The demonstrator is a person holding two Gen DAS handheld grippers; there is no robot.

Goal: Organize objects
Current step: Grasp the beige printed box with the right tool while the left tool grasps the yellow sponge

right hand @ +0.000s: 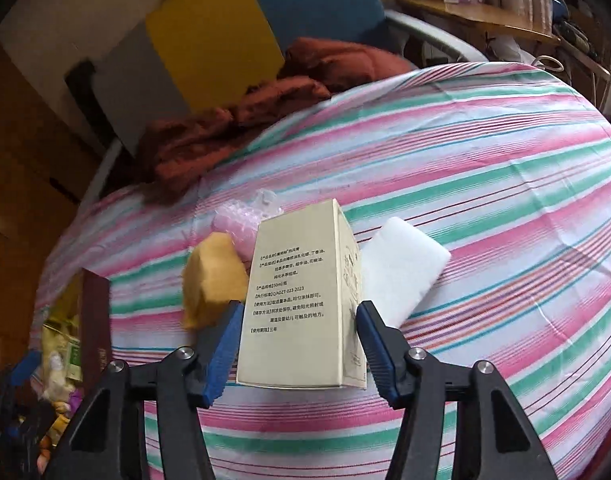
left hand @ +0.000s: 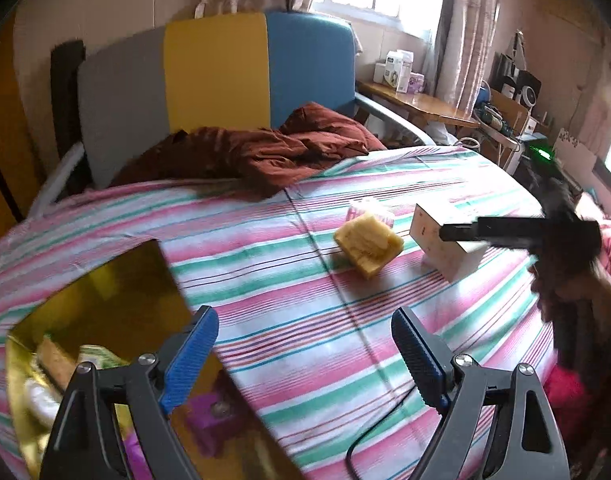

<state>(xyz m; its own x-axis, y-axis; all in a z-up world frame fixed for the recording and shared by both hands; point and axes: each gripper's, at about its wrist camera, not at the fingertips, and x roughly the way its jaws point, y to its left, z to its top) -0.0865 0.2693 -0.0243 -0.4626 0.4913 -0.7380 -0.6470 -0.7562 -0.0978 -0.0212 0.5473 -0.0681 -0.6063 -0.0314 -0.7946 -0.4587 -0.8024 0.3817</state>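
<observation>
A cream printed box [right hand: 297, 300] stands on the striped bed [right hand: 485, 184] between the blue pads of my right gripper [right hand: 300, 306], which press on both its sides. The left wrist view shows the same box [left hand: 445, 256] tilted, with a black finger of the right gripper [left hand: 465, 232] across it. A yellow sponge [right hand: 213, 276] and a pink wrapped item [right hand: 235, 228] lie to its left, a white foam block [right hand: 401, 268] to its right. My left gripper [left hand: 304, 314] hangs open over bare sheet, beside a gold-lined box [left hand: 105, 292] that holds several small items.
A rust-red blanket [left hand: 273, 148] is bunched at the headboard [left hand: 213, 72]. A wooden side table [left hand: 417, 104] with cartons stands past the bed's far right. A black cable [left hand: 377, 432] lies on the sheet near my left gripper. A hand [left hand: 565, 280] holds the right gripper.
</observation>
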